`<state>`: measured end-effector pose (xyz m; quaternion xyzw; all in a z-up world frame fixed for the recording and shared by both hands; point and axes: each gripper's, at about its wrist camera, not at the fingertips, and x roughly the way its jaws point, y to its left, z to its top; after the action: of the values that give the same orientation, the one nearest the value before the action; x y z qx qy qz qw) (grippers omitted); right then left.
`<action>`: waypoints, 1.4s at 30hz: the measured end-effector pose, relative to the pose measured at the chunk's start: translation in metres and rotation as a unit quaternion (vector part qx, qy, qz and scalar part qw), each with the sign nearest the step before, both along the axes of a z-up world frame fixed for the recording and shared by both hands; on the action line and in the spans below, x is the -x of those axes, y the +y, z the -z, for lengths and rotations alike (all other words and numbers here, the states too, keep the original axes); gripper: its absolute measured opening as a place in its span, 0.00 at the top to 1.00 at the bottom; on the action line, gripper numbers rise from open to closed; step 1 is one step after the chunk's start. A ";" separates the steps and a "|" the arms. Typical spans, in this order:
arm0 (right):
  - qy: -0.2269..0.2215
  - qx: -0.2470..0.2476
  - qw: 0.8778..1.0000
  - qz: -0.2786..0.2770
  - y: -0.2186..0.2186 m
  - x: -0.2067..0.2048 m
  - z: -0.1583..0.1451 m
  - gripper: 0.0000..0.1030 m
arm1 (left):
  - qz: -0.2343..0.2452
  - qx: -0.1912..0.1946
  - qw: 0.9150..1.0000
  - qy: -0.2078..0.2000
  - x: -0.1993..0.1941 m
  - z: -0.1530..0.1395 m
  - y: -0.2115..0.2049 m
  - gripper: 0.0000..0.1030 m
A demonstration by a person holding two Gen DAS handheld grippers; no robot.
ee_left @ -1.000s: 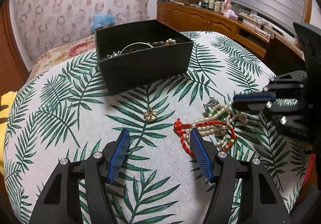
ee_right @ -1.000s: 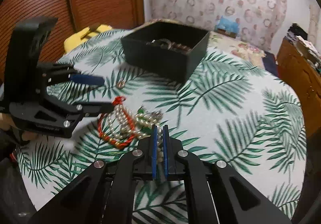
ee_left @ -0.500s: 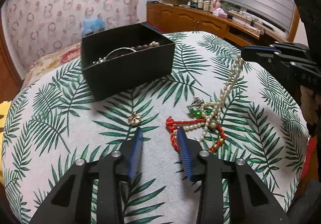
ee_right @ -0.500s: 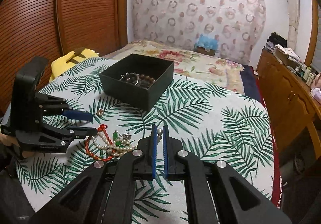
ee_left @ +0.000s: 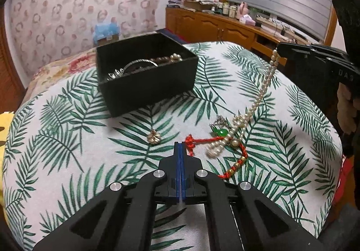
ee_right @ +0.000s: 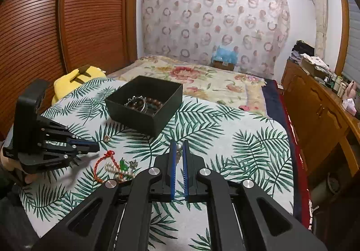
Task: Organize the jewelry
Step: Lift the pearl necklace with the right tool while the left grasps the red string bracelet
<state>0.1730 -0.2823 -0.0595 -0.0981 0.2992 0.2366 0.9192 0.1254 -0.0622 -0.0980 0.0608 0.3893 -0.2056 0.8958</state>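
Note:
A black box with bracelets and pearls inside stands at the back of the leaf-print table. In front of it lie a small flower pendant, a red cord bracelet, a green stone charm and a pile of pearls. My left gripper is shut low over the cloth, with the red cord's knot just right of its tips and nothing seen between its pads. My right gripper is shut on the pearl necklace, which hangs taut from it down to the pile.
A bed with a floral cover lies behind the table. A wooden cabinet with clutter on top runs along the right, and slatted wooden doors stand on the left. A yellow cushion lies by the table's left edge.
The left jaws have closed from wide apart to fully shut beside the red cord. The right gripper has risen, drawing the pearl strand up out of the pile.

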 end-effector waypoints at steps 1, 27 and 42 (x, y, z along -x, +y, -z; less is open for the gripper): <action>-0.001 0.000 1.000 0.000 0.000 0.000 -0.001 0.94 | -0.001 0.001 1.000 -0.002 0.000 -0.002 0.001 1.00; -0.029 -0.004 1.000 -0.002 -0.001 0.007 -0.024 0.94 | 0.013 -0.030 0.999 0.015 -0.018 0.007 -0.024 0.96; -0.088 -0.013 0.996 -0.013 0.016 0.004 -0.084 0.94 | -0.016 -0.011 0.998 -0.063 -0.006 -0.054 0.000 0.96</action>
<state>0.1690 -0.2658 0.0242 -0.1101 0.2132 0.2426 0.9400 0.1311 -0.0624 -0.0439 0.0773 0.3352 -0.1825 0.9210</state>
